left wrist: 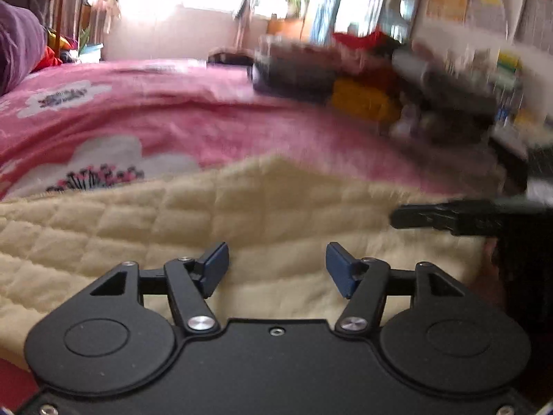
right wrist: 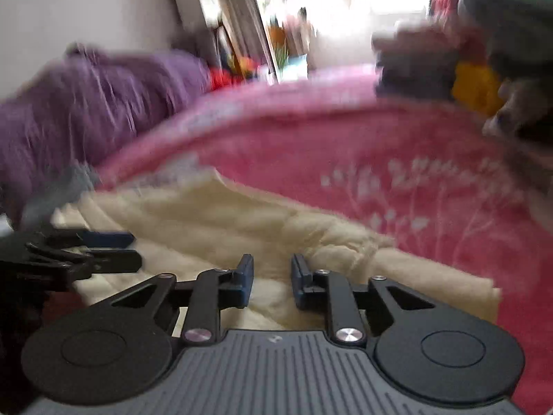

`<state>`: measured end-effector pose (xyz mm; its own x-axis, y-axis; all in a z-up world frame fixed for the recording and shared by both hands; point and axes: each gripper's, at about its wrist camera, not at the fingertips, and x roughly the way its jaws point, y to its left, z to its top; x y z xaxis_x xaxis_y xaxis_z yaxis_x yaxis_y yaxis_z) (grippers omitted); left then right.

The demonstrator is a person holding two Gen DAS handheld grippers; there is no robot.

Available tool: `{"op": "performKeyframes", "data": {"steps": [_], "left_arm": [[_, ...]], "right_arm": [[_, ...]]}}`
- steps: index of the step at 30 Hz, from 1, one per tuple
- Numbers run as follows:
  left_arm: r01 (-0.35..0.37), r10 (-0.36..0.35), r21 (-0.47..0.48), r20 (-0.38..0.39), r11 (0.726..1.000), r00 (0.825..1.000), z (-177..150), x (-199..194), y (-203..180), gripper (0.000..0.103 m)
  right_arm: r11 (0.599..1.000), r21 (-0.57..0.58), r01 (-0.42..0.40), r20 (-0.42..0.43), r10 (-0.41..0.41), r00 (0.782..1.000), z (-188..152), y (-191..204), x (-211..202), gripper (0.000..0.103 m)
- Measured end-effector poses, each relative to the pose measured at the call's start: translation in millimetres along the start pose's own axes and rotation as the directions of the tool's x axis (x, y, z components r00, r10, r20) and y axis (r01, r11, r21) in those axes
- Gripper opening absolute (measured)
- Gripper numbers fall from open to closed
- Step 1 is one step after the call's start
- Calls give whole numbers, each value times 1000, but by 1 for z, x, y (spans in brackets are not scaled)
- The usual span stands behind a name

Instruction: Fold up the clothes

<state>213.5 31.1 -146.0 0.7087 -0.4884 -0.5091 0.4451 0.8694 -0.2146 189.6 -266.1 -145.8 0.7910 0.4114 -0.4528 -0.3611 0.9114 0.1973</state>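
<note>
garment: cream quilted fleece garment (left wrist: 214,228), spread on the bed right under both tools; type unclear, could be a jacket or vest lining. Right wrist view shows it rumpled, with a rolled ridge (right wrist: 331,245) near the right tool and a loose end toward the pink cover.
left hand-held gripper (left wrist: 277,267): jaws wide apart, nothing between the blue pads, hovering over the cream fabric.
right hand-held gripper (right wrist: 271,282): jaws parted by a narrower gap, pads not visibly pinching cloth; fabric lies just past the tips. Empty, as far as I can tell.
cross-view: each tool shows at the edge of the other's camera, so they're close together over the same piece.
progress: early, my read. No clean fold line or squared edges visible; garment looks flattened on one side, bunched on the other. Left to do: grab an edge, fold, square up.
done pile: blurred stack of dark, yellow and red clothes (left wrist: 349,79) at the far side of the bed; can't tell if folded.
surface: bed with pink floral bedspread (left wrist: 193,117), soft, so cloth will drag and sink.
room: purple bedding (right wrist: 86,103) heaped to one side, bright window behind, posters on the wall. Both frames motion-blurred.
</note>
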Motion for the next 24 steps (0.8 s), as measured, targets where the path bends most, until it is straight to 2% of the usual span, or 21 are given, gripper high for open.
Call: {"op": "performKeyframes", "data": {"steps": [1, 2, 4, 6, 7, 8, 9, 10, 11, 12, 13, 14, 15, 16, 17, 20, 22, 24], "left_arm": [[-16, 17, -6, 11, 1000, 1000, 0, -2, 3, 61], [-34, 34, -9, 15, 999, 999, 0, -3, 6, 62], [-73, 73, 11, -22, 997, 997, -6, 5, 10, 63], [-91, 91, 21, -20, 996, 996, -7, 4, 10, 64], [-92, 92, 22, -6, 995, 996, -6, 0, 8, 64], [-92, 92, 21, 9, 996, 996, -5, -4, 6, 64], [-82, 82, 14, 29, 997, 996, -6, -13, 5, 64], [-73, 72, 7, 49, 997, 996, -8, -21, 4, 64], [-63, 63, 0, 69, 998, 996, -9, -29, 3, 65], [-56, 56, 0, 80, 998, 995, -11, -36, 2, 68], [-66, 64, 29, 53, 997, 997, -17, -35, -2, 69], [-93, 92, 66, 13, 993, 996, -23, -29, -5, 72], [-119, 119, 121, 6, 986, 993, -32, -23, -10, 73], [-141, 142, 167, 6, 976, 990, -40, -18, -14, 74], [-149, 146, 173, 31, 973, 989, -42, -20, -16, 75], [-148, 141, 92, 79, 985, 987, -35, -42, -9, 75], [-138, 140, -28, 146, 990, 979, -31, -71, 9, 75], [-117, 152, -171, 206, 978, 967, -30, -100, 32, 75]], "right_arm": [[997, -40, 64, -30, -65, 997, -3, 1, 3, 33], [995, -66, 76, -70, -80, 994, -8, -2, 12, 31], [989, -124, 79, -52, -85, 995, -17, 1, 14, 31], [963, -233, 136, -62, -154, 986, -10, 20, 11, 30], [948, -281, 151, -2, -158, 987, -10, 32, -1, 31], [931, -326, 167, 56, -157, 986, -10, 44, -12, 33], [923, -354, 148, 79, -128, 989, -13, 52, -22, 37], [914, -383, 131, 98, -101, 990, -17, 59, -31, 48], [899, -416, 139, 55, -128, 990, -25, 63, -29, 51], [889, -433, 148, -1, -164, 986, -35, 63, -24, 56], [890, -433, 144, -59, -188, 980, -44, 60, -17, 58], [900, -411, 143, -39, -175, 984, -50, 55, -19, 60], [909, -391, 144, -42, -174, 984, -47, 54, -19, 61], [912, -381, 149, -55, -183, 981, -43, 56, -21, 61], [916, -370, 158, -49, -189, 981, -40, 59, -25, 61], [942, -302, 146, -18, -158, 987, -41, 57, -44, 65], [953, -264, 148, 15, -149, 989, -39, 57, -51, 66], [960, -237, 149, 49, -141, 989, -35, 56, -53, 67]]}}
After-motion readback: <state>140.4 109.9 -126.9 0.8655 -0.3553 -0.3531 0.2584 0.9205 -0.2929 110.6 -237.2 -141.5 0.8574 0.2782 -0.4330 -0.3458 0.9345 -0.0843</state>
